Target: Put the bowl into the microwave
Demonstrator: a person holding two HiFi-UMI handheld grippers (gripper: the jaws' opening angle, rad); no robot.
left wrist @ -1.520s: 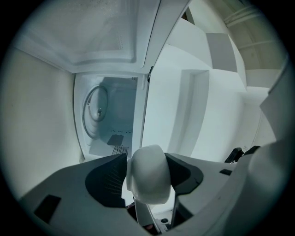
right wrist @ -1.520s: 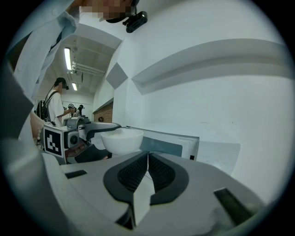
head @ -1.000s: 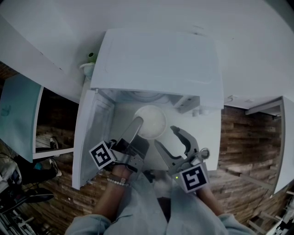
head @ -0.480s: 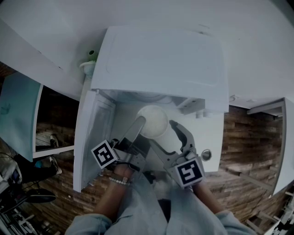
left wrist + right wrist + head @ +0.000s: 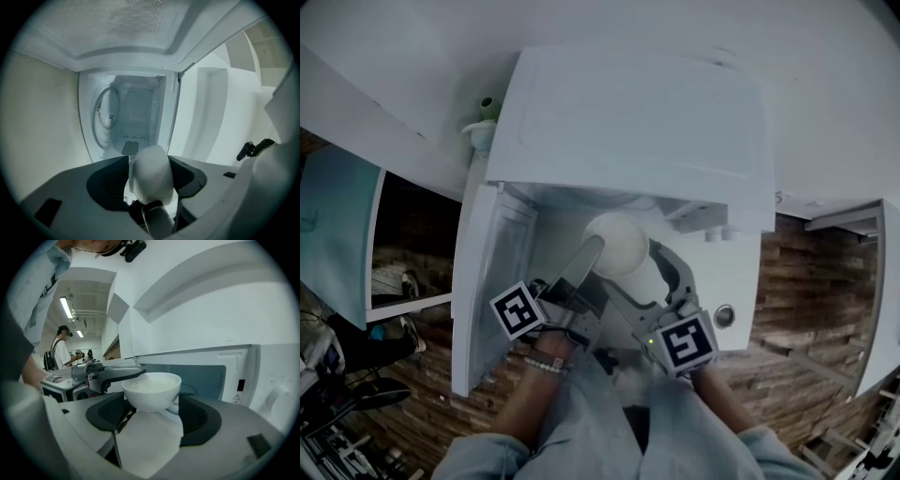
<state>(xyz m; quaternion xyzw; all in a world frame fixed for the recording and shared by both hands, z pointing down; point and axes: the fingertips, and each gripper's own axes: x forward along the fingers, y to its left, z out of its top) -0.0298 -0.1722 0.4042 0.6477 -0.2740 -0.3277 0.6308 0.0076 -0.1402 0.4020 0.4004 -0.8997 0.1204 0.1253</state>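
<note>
Left hand-held gripper pinching the white bowl by its left rim, holding it near the open microwave, right hand-held gripper just opening wide, jaws spreading around the bowl.

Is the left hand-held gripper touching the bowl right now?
Touching. In the right gripper view the left hand-held gripper clamps the rim of the bowl.

left gripper clamped on bowl rim, right gripper fingers just opened around it
</note>
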